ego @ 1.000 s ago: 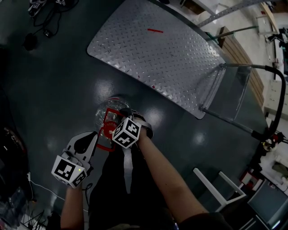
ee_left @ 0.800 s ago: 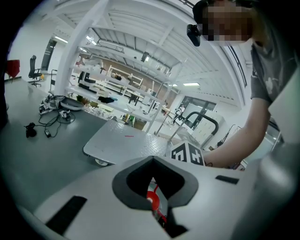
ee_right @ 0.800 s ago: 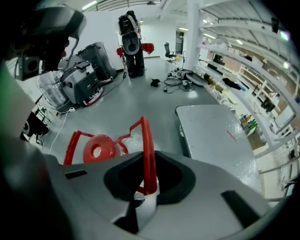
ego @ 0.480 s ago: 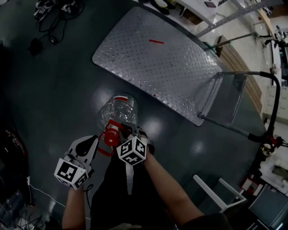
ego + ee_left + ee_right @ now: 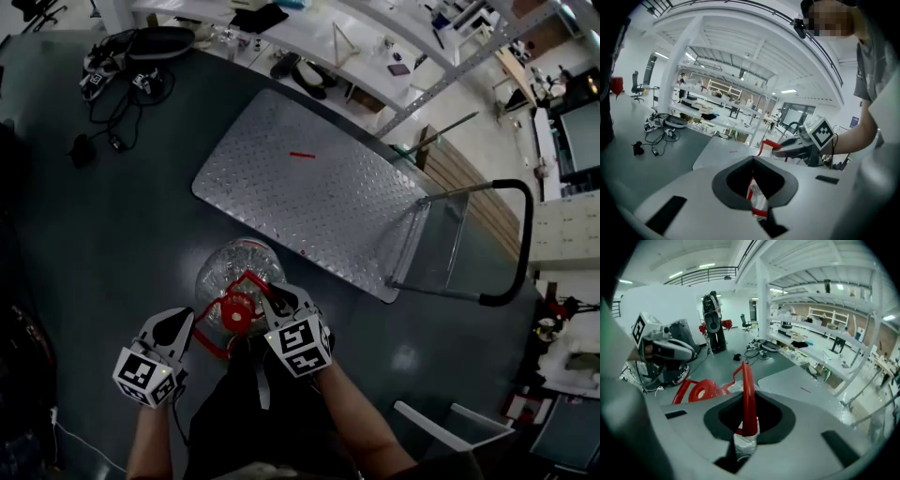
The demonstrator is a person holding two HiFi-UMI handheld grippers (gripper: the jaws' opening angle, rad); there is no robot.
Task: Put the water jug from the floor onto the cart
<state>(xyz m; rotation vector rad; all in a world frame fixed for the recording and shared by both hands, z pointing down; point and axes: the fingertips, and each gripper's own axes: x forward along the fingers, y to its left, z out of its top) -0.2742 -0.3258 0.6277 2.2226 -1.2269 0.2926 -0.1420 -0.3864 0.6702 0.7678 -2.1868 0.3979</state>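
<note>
The clear water jug (image 5: 234,270) with a red cap (image 5: 234,311) hangs in front of me, near the cart's closest edge. My right gripper (image 5: 277,302) is shut on the jug's red handle (image 5: 748,394), which runs up between its jaws. My left gripper (image 5: 187,323) is shut on the left side of the same red handle frame (image 5: 211,339); a red and white piece sits between its jaws (image 5: 757,201). The cart (image 5: 309,197) is a low diamond-plate platform lying just beyond the jug. The right gripper (image 5: 797,147) also shows in the left gripper view.
The cart's black push handle (image 5: 511,246) rises at its right end. Cables and small devices (image 5: 122,70) lie on the dark floor at the far left. Benches and shelving (image 5: 309,37) line the back. A white frame (image 5: 441,422) stands at the lower right.
Both grippers have risen with the jug, which now hangs upright with its cap facing me. The cart sits further into view.
</note>
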